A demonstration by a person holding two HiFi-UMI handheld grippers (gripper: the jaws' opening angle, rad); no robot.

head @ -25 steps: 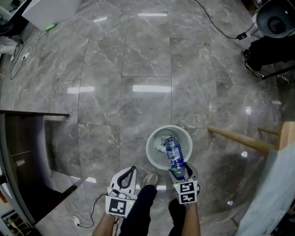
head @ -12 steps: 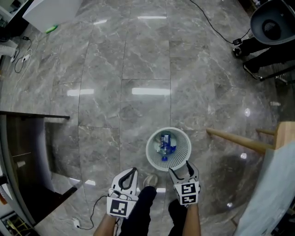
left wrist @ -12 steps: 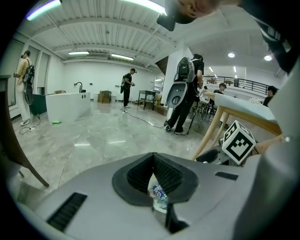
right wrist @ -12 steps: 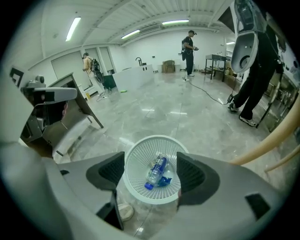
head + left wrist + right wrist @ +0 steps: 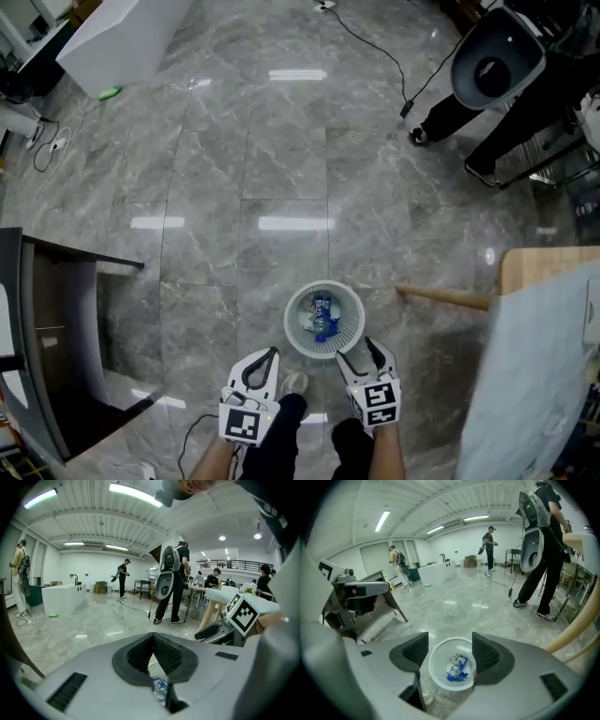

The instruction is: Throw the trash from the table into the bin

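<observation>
With the bottle [image 5: 322,317] lying in the white bin [image 5: 289,328] on the floor [image 5: 281,141], my left gripper [image 5: 267,355] fingers pressed together empty and my right gripper [image 5: 361,349] fingers spread, closing on nothing, I risk tipping the light bin if either swings low.

We have bare floor [image 5: 281,169] from ten to one o'clock of the bin [image 5: 352,333], clear as far as the white counter [image 5: 131,37]. The bin's mouth stands open from above, with only a bottle [image 5: 323,317] lying inside. At three o'clock a wooden bar [image 5: 441,297] points at the rim, and the cloth-draped desk [image 5: 548,267] closes off that side. A dark piece of furniture [image 5: 56,300] blocks nine o'clock. At one o'clock a cable [image 5: 375,47] trails near a standing person [image 5: 459,112].
</observation>
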